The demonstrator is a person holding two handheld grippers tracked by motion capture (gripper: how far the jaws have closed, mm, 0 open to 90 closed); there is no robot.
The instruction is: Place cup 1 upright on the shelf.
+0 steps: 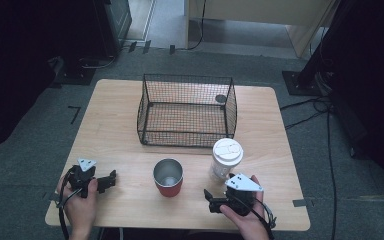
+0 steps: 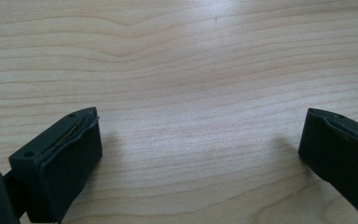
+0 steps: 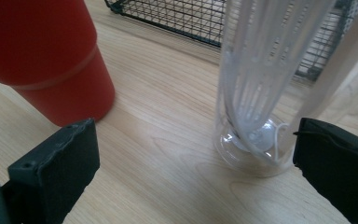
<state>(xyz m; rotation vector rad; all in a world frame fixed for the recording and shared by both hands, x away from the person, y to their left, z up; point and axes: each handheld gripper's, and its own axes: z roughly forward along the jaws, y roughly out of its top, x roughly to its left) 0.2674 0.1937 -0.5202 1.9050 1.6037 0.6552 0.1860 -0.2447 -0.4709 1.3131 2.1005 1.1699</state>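
Surface (image 1: 130, 100) of pale wood grain, holding three items and two hand-held grippers. Wire basket (image 1: 187, 110), black mesh, open at the top, stands in the upper centre of the high view. Red cup (image 1: 168, 178) with a bright metal inside, upright, sits lower centre, in front of the basket and apart from it. Clear tumbler (image 1: 226, 160) with a white lid, upright, stands just right of the red cup, near the basket's front right corner (the two vessels do not touch). Left gripper (image 1: 111, 179) lies at the lower left of the high view, held in the person's left hand (image 1: 81, 200), well apart from the red cup; in the left gripper view its jaws stand wide, with bare wood between them. Right gripper (image 1: 209, 199) sits at the lower right of the high view, in the right hand (image 1: 247, 217), just below the clear tumbler. In the right gripper view its jaws are spread wide and hold nothing; the tumbler's base shows at centre right, close by the right-hand jaw, and the red cup fills the upper left, with basket mesh along the top edge.
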